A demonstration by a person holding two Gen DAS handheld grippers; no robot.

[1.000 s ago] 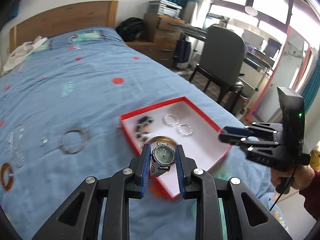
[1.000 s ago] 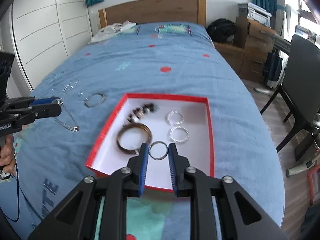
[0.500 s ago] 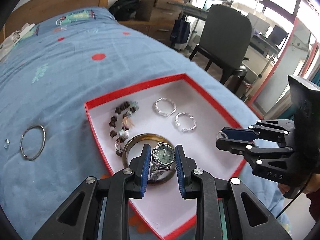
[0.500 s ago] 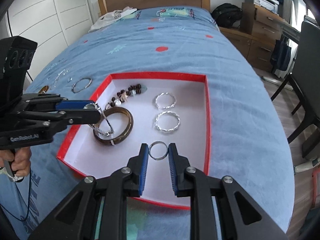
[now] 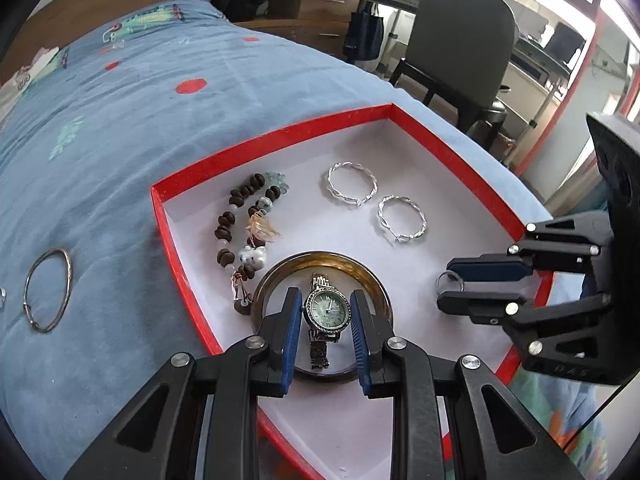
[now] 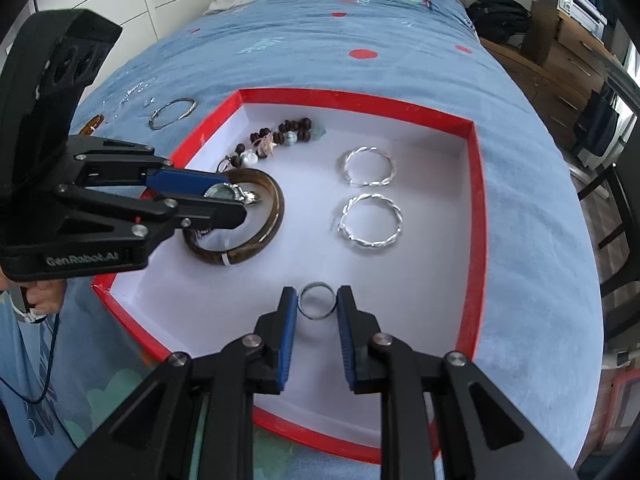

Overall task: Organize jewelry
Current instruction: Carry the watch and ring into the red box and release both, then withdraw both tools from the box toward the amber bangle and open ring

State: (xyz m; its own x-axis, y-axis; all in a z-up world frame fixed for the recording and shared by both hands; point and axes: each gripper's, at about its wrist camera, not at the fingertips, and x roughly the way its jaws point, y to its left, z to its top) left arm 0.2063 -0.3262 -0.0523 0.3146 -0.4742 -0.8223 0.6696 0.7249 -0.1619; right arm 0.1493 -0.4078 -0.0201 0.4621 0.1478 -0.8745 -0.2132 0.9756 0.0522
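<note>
Blue-padded fingers of our left gripper [image 5: 326, 312] pinch a silver wristwatch [image 5: 327, 310] by its round green dial, the metal link band hanging inside the glossy brown bangle [image 5: 376, 282] on the white floor of the red-rimmed box [image 5: 276, 136]. Beside it we see a dark wooden bead bracelet [image 5: 240, 216] and two twisted silver hoops [image 5: 352, 184]. A thin wire ring [image 5: 48, 290] lies on the blue bedspread [image 5: 120, 120].

From the right wrist, our right gripper [image 6: 317, 306] clasps a plain smooth silver ring [image 6: 316, 301] upright between its ribbed pads, low over the box's near part, well apart from the hoops.
</note>
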